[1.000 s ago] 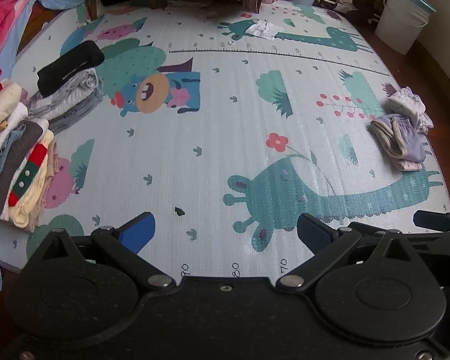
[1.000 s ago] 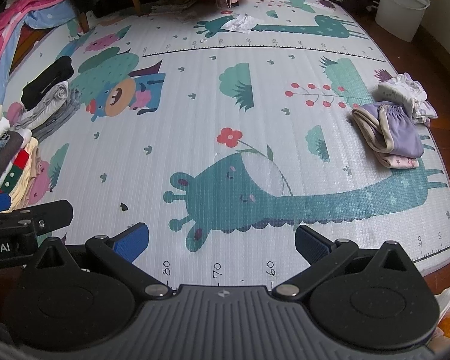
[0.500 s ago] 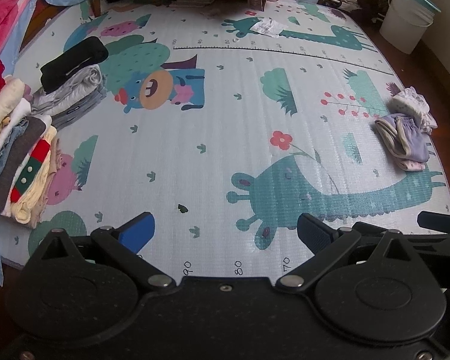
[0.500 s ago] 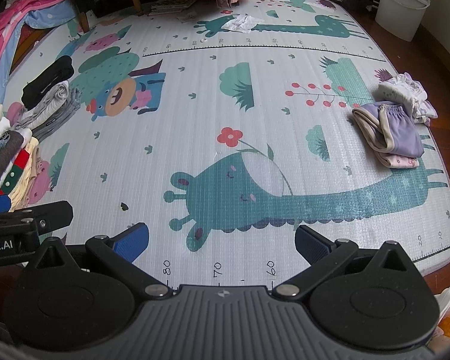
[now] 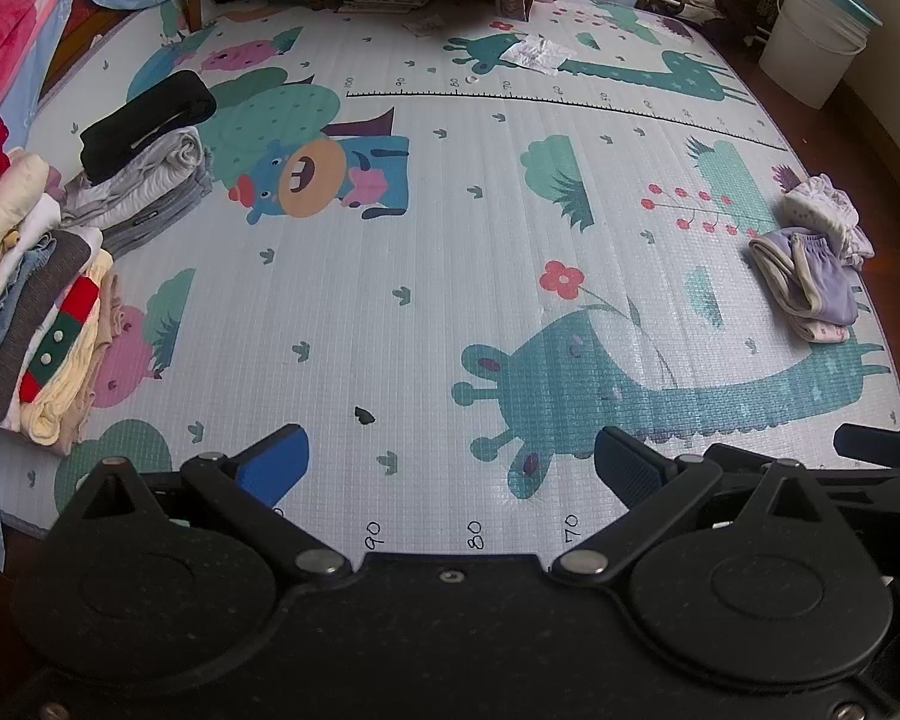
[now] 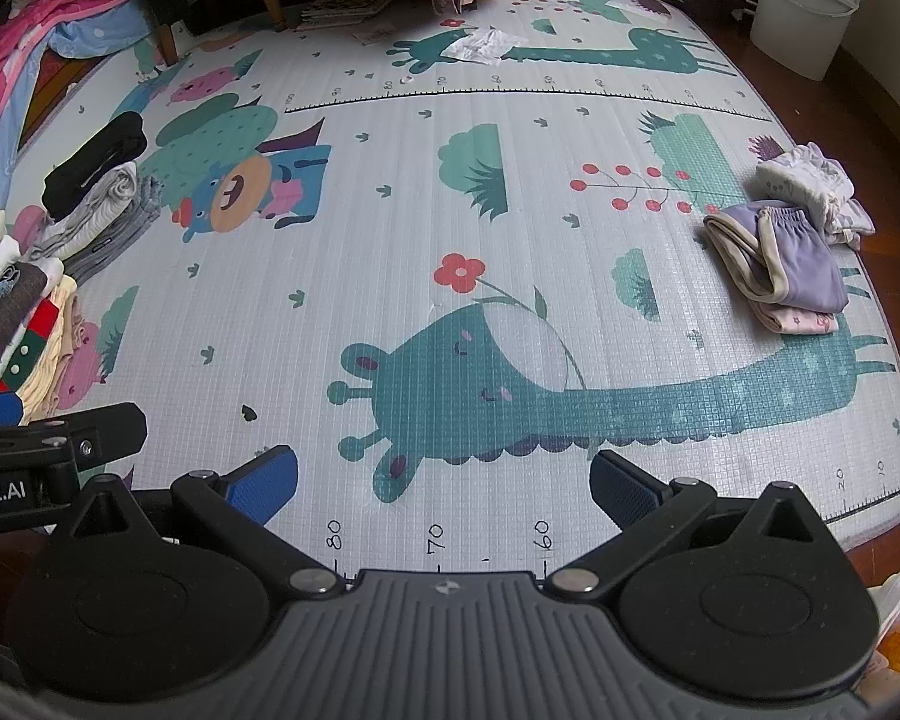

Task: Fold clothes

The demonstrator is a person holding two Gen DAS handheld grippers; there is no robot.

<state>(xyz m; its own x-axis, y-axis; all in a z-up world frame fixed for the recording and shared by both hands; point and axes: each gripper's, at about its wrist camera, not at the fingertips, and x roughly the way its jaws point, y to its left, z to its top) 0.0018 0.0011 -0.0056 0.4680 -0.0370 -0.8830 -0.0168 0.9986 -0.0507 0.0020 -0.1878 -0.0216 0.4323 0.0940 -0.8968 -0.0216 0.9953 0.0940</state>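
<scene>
Left wrist view. The left gripper (image 5: 450, 468) is held above the near edge of a cartoon-printed play mat (image 5: 450, 240), jaws spread wide, nothing between the blue pads (image 5: 276, 465). A row of folded clothes (image 5: 36, 306) is seen along the mat's left edge, with a cream piece carrying a red and green band nearest the camera. Behind it, a separate stack of grey folded garments (image 5: 144, 192) is topped by a black folded item (image 5: 150, 117). At the mat's right edge a folded lilac garment (image 5: 810, 282) is stacked on a pink-printed piece, with a white patterned bundle (image 5: 822, 213) touching it on the far side. A crumpled white paper (image 5: 537, 53) lies near the far edge. A white bucket (image 5: 816, 42) stands off the mat at far right.

Right wrist view. The right gripper (image 6: 444, 483) is likewise released and empty, jaws apart over the printed giraffe's head (image 6: 456, 372). The lilac garment (image 6: 792, 261) is seen at right, well apart from the gripper. The left-hand clothes row (image 6: 24, 312) is partly hidden by the other gripper's black body (image 6: 48, 450) at lower left. A pink blanket (image 6: 36, 30) is noted beyond the mat, far left.
</scene>
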